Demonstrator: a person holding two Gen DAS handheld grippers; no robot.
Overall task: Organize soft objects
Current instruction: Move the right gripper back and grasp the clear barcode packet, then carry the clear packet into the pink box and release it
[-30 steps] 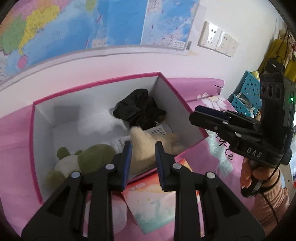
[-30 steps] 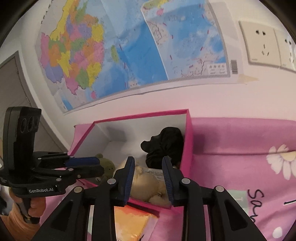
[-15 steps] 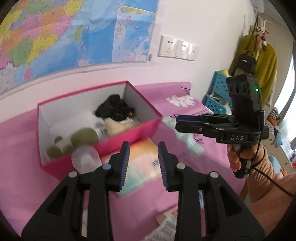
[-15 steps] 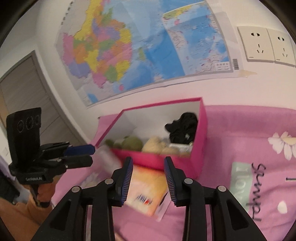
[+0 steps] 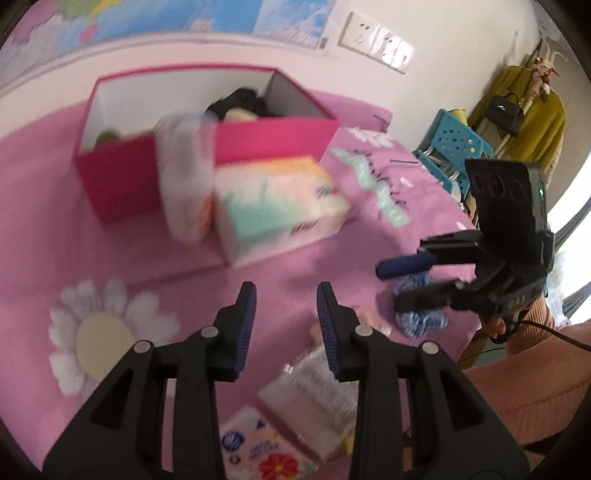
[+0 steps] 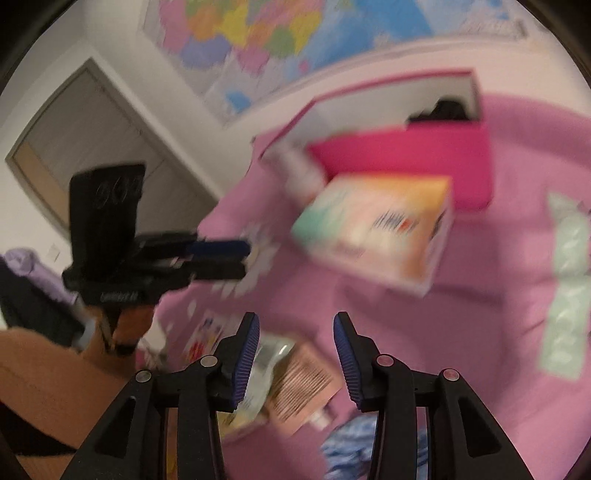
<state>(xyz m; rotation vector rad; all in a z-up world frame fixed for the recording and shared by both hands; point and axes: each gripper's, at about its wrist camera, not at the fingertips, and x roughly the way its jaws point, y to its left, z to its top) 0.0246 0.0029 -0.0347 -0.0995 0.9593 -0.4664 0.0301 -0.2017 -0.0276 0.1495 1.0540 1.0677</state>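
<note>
Two empty claws over the pink bed

The left gripper (image 5: 284,325) had its jaws a little apart, holding nothing. The right gripper (image 6: 295,354) was opening, empty too. The blue fluffy thing (image 5: 421,317) lay just under the right one.

Bedspread (image 5: 155,258) pink, printed with a white daisy (image 5: 99,332), cream centre. Box (image 5: 273,142) magenta outside, white inside; black cloth (image 5: 243,101) within. Tissue pack (image 5: 273,206) orange fading to mint, white sides. Blue-and-white fluffy thing (image 5: 421,317), possibly a scrunchie, blurred. Wall map (image 6: 266,33) blue seas, multicoloured countries. Basket (image 5: 454,138) turquoise, perforated.
</note>
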